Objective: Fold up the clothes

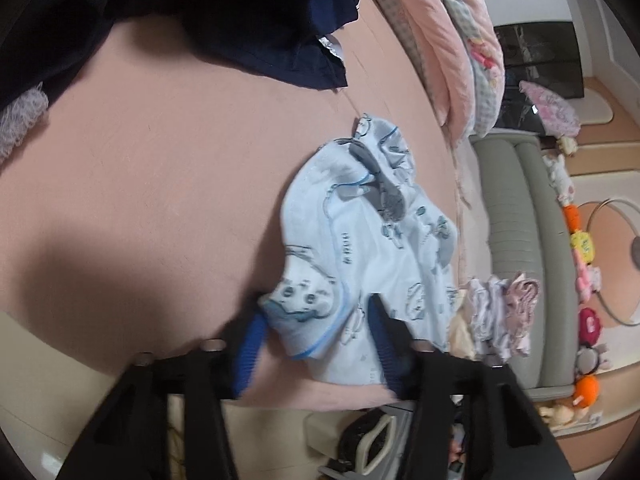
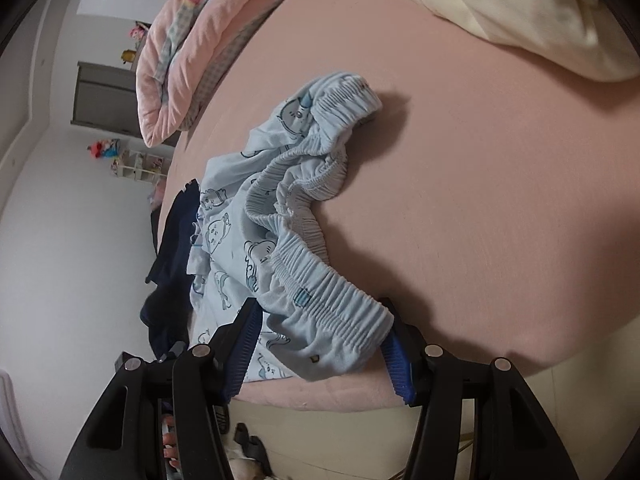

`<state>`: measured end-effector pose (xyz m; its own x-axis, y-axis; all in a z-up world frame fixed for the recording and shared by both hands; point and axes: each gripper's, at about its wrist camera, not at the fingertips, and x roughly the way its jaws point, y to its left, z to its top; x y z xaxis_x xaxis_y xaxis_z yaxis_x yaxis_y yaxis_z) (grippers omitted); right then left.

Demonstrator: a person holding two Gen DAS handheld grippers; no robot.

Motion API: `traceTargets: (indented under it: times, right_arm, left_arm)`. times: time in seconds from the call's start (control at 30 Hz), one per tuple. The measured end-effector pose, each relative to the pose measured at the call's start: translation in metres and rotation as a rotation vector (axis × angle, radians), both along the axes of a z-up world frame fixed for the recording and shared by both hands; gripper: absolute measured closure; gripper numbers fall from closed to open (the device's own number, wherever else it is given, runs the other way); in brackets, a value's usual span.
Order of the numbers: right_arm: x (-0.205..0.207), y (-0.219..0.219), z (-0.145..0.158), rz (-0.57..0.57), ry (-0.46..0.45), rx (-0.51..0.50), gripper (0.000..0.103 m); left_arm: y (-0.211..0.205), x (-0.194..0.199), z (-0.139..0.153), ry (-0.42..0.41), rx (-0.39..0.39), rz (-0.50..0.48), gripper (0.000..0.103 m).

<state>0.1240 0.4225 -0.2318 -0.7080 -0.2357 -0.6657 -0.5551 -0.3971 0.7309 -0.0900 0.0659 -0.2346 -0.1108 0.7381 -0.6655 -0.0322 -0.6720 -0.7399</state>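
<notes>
Light blue printed shorts (image 1: 372, 232) lie crumpled on the pink bed sheet (image 1: 160, 160), near its front edge. In the left wrist view my left gripper (image 1: 318, 320) straddles one leg hem. Its blue pads (image 1: 252, 344) stand apart on either side of the cloth, so it is open. In the right wrist view the shorts (image 2: 280, 208) show their gathered elastic waistband. My right gripper (image 2: 320, 328) is open around the near end of that waistband, which rests on the sheet (image 2: 480, 160) between the pads (image 2: 396, 360).
A navy garment (image 1: 260, 20) lies at the back of the bed and shows beside the shorts (image 2: 172, 248). A pink quilt (image 1: 432, 40) is heaped along one side and a cream cloth (image 2: 520, 12) lies at the far corner. Folded clothes (image 1: 500, 312) sit by a grey-green bench (image 1: 508, 200).
</notes>
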Motion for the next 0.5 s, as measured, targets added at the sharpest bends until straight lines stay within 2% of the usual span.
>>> traceTargets:
  times: [0.07, 0.2, 0.4, 0.5]
  right_arm:
    - [0.001, 0.002, 0.0, -0.008, -0.002, 0.0, 0.051]
    - [-0.003, 0.003, 0.002, 0.007, -0.039, 0.046, 0.064]
    - [-0.01, -0.008, 0.023, 0.082, -0.109, 0.239, 0.074]
    - [-0.015, -0.018, 0.036, 0.123, -0.151, 0.357, 0.077]
  left_arm:
    - [0.001, -0.001, -0.001, 0.008, -0.04, -0.012, 0.082]
    - [0.002, -0.001, 0.003, 0.051, -0.068, -0.038, 0.088]
    - [0.017, 0.005, 0.023, 0.199, -0.205, -0.13, 0.09]
    - [0.017, 0.008, 0.03, 0.235, -0.224, -0.143, 0.091]
